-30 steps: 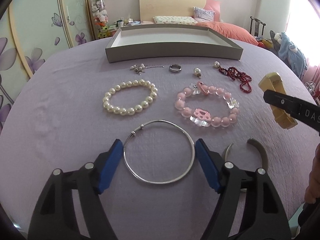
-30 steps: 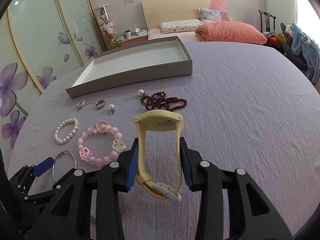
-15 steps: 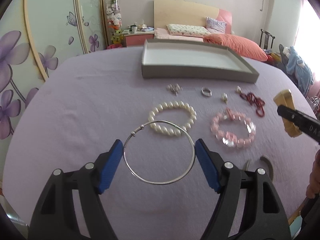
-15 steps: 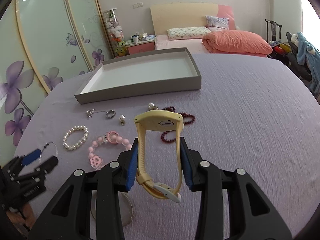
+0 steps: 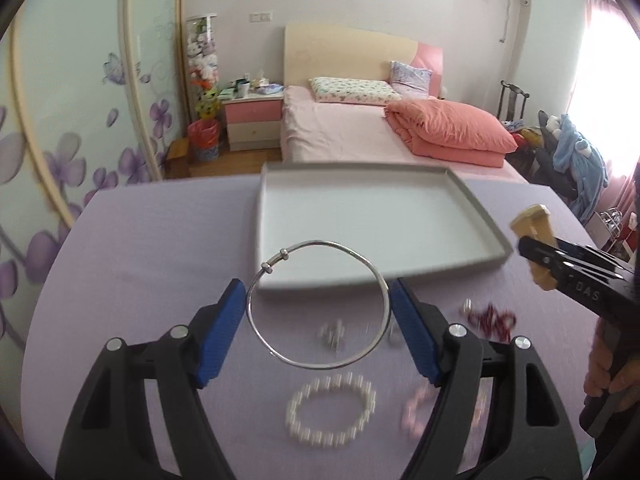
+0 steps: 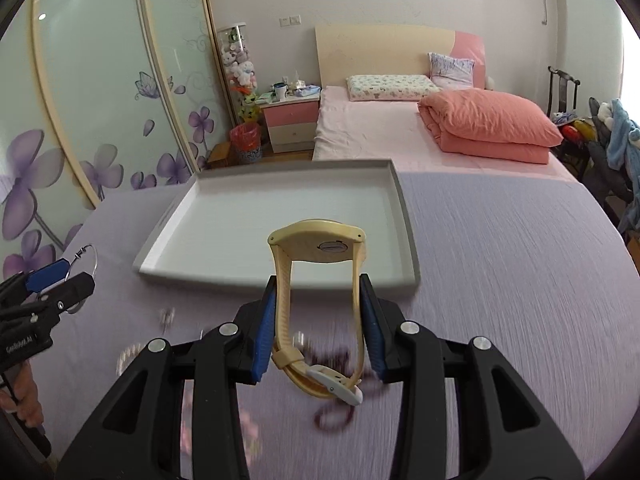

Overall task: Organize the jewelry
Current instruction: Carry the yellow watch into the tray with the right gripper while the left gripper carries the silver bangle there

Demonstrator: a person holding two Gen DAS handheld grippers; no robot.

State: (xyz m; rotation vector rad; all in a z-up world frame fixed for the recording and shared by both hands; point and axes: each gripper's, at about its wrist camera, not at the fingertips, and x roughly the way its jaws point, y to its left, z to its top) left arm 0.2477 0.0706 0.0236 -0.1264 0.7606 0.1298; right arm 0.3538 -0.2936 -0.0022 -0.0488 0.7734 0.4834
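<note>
- Tabletop [image 5: 140, 264]: lilac cloth spreads below both pairs of tongs, with the loose pieces lying on it under and just ahead of them.
- Tray [image 5: 472, 216]: grey, shallow, bare inside; it sits straight ahead of both tongs, its near rim just past the tips. I judge it to be where the pieces go.
- Right tongs [image 6: 318, 320]: closed on a watch [image 6: 318, 240], pads pressing the two sides of its yellow strap, case at the top, clasp hanging at the back. It is held above the tabletop, short of the tray's near rim.
- Left tongs [image 5: 318, 320]: opened wide but gripping a bangle [image 5: 318, 306], a thin silver hoop pinched across its width and raised, its far arc showing over the near rim.
- Pearls [image 5: 332, 410] lie below the left tongs; red beads [image 5: 490, 320] to their right.
- To do this well, I'd carry each piece clear over the rim, lower it close to the floor, then open gently; the hoop may spring or roll if dropped.
- Set them apart in the tray so the strap and hoop don't tangle.
</note>
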